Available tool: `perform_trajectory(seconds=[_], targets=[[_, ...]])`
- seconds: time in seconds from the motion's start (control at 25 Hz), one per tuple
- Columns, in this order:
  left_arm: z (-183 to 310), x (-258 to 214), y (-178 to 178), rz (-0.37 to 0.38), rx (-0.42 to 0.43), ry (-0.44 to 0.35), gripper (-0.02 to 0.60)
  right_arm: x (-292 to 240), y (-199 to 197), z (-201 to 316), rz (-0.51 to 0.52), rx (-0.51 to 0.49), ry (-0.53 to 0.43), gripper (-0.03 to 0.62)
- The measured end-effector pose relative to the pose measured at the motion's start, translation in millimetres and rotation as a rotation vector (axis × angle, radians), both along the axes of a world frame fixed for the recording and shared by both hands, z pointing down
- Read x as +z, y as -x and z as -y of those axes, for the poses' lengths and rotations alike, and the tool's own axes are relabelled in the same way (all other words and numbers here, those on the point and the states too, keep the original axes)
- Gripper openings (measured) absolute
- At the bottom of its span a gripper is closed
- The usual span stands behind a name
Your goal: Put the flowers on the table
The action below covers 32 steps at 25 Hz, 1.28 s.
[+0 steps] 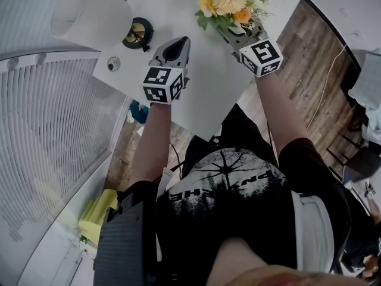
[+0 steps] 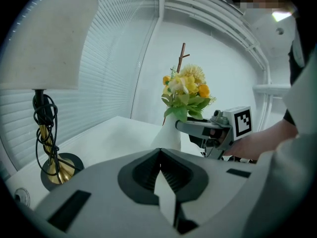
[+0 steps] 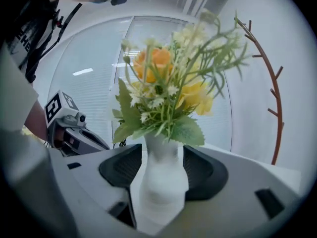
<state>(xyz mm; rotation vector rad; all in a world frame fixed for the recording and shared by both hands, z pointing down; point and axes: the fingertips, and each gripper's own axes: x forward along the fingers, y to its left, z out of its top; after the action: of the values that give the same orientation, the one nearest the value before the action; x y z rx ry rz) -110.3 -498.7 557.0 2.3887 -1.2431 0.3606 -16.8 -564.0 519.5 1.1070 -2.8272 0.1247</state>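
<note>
A bunch of yellow and orange flowers [image 1: 229, 2] stands in a white vase [image 2: 168, 133] at the far side of the white table [image 1: 205, 97]. My right gripper [image 1: 228, 30] is shut on the vase neck [image 3: 161, 177], one pad on each side, with the blooms [image 3: 168, 93] just above. Seen from the left gripper view, the vase base seems to rest on the tabletop. My left gripper [image 1: 182, 42] hovers over the table left of the flowers, shut and holding nothing [image 2: 159, 151].
A lamp with a white shade [image 1: 89, 19] and a brass foot [image 1: 138, 33] stands at the table's far left, its cord wound round the stem [image 2: 44, 128]. A small round fitting [image 1: 113, 64] lies near it. A brown branch ornament [image 3: 272, 83] rises behind the flowers.
</note>
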Motion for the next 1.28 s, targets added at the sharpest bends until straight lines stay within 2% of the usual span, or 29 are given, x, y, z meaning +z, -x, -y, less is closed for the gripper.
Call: perform_trajectory(seconds=[0.36,0.64,0.72,0.88,1.08,1.28], targets=[[-23.6,-36.3,-14.7,0.000,0.052,-0.066,0.012,-12.4,-21.1,-41.6,-0.013,0.078,0.026,0.247],[-61.0,-68.3,-20.7,-0.009,0.093,-0.120,0.011,-35.4,-20.5,-91.1,-0.039,0.105,0.018,0.059],[-72.1,-76.6,-20.7,-0.011,0.102,-0.140,0.011,-43.8,-17.0,-104.7,-0.047,0.106,0.012,0.031],[-95.3,-92.5,-17.2,-0.024,0.113,-0.177,0.011,-58.5,-7.3,-134.7,-0.071,0.100,-0.001,0.017],[-124.1,-110.5,-7.7,0.009,0.127,-0.236,0.012,-75.9,0.5,-172.8,-0.075,0.110,-0.005,0.017],[-145.6,-117.1,8.6,-0.016,0.108,-0.244,0.012,-79.7,7.8,-204.1,-0.102,0.106,-0.022,0.017]])
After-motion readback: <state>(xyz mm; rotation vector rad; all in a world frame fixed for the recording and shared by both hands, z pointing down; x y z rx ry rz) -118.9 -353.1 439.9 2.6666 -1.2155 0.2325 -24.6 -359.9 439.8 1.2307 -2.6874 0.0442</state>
